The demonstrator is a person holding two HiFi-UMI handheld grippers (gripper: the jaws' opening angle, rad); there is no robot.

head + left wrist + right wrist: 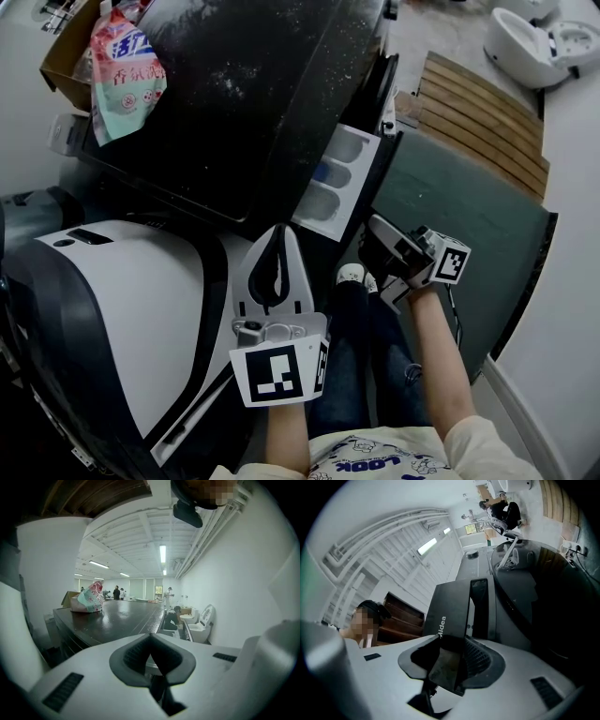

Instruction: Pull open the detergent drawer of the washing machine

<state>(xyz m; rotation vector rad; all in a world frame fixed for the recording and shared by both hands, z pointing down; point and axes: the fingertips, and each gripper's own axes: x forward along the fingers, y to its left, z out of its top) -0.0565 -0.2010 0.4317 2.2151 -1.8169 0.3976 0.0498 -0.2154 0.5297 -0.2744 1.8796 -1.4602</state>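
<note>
Nearest the head camera is the white left gripper (278,232) with its square-marker cube. It hangs in front of the black-topped washing machine (244,103), apart from it, with its claw closed on nothing; its own view shows the dark pads meeting at the tips. To that gripper's right, at the machine's front edge, the white plastic detergent drawer (333,178) already stands well out of the machine, its three compartments open to view. The right gripper (372,236) is at the drawer's outer end. Its own view shows the drawer's dark front panel (450,611) running down between the pads, which appear clamped on it.

The likeliest trouble is a slip. The claw seems to hold only the panel's thin edge, so a pull angled away from the drawer's line of travel could peel the pads off or skew the drawer and bind it in the machine. Pulling much further might also bring it hard against its stop. A pink and green detergent bag (127,66) lies on the machine's top, well clear.
</note>
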